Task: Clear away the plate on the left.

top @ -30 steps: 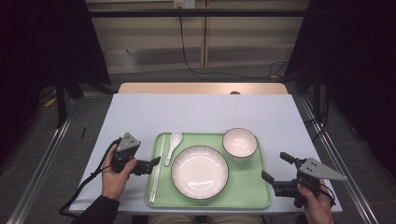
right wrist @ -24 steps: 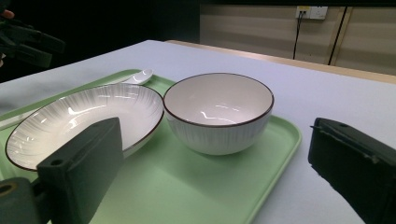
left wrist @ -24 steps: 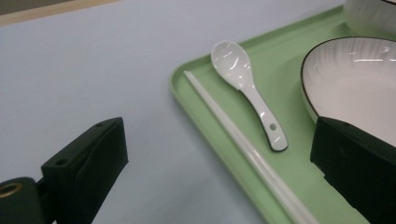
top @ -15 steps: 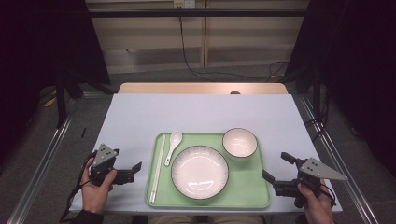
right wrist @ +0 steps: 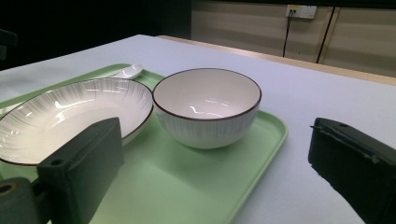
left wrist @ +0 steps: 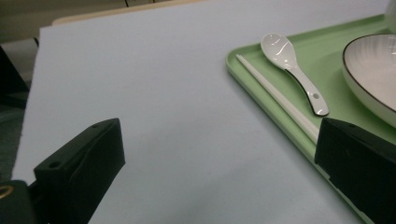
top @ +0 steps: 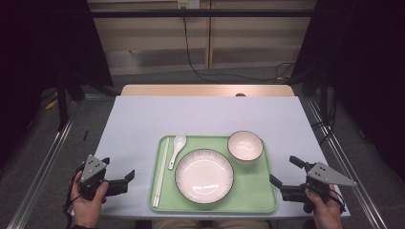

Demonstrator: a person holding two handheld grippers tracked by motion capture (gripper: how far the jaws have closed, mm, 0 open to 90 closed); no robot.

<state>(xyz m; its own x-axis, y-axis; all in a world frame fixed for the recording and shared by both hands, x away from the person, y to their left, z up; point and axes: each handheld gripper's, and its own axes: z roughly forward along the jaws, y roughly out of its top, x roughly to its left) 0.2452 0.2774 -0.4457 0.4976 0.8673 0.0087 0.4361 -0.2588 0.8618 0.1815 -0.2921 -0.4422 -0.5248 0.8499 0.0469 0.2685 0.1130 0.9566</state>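
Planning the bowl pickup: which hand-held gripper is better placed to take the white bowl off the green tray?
Right hand-held gripper: open beside the green tray's right edge, nearer the white bowl.

Tray [top: 258,202] on surface [top: 205,114], near its front edge. In tray: chopsticks [top: 160,172] along left side; spoon [top: 176,149] just right of them, toward the back; plate [top: 204,175] at centre front; bowl [top: 245,145] behind and right of plate. Left hand-held gripper [top: 119,180] left of tray; right hand-held gripper [top: 284,174] off tray's right front corner.
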